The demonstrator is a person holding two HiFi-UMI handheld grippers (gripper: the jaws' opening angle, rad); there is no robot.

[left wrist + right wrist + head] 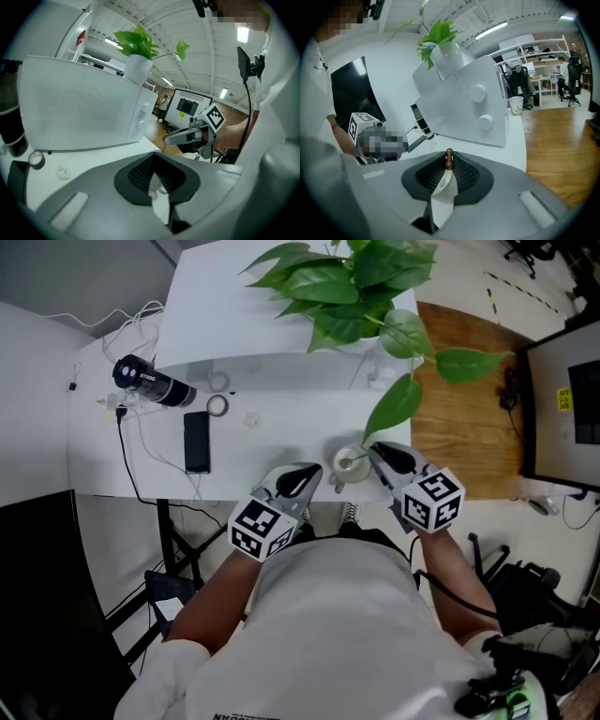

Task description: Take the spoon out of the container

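Note:
A small clear glass container (350, 463) stands near the white table's (272, 437) front edge, a thin spoon (448, 161) rising from it. In the right gripper view, the spoon's handle with its brown knob stands between the jaws. My right gripper (373, 449) reaches the container from the right and is shut on that handle. My left gripper (313, 469) sits just left of the container, its jaws together with nothing between them. The left gripper view shows the right gripper (167, 138) over the table edge; the spoon's bowl is hidden.
A white box-shaped appliance (281, 320) with a leafy plant (352, 282) on it fills the table's back. A black cylinder (150, 382), a phone (197, 441), two tape rings (217, 405) and cables lie at the left. A wooden floor (469, 399) lies on the right.

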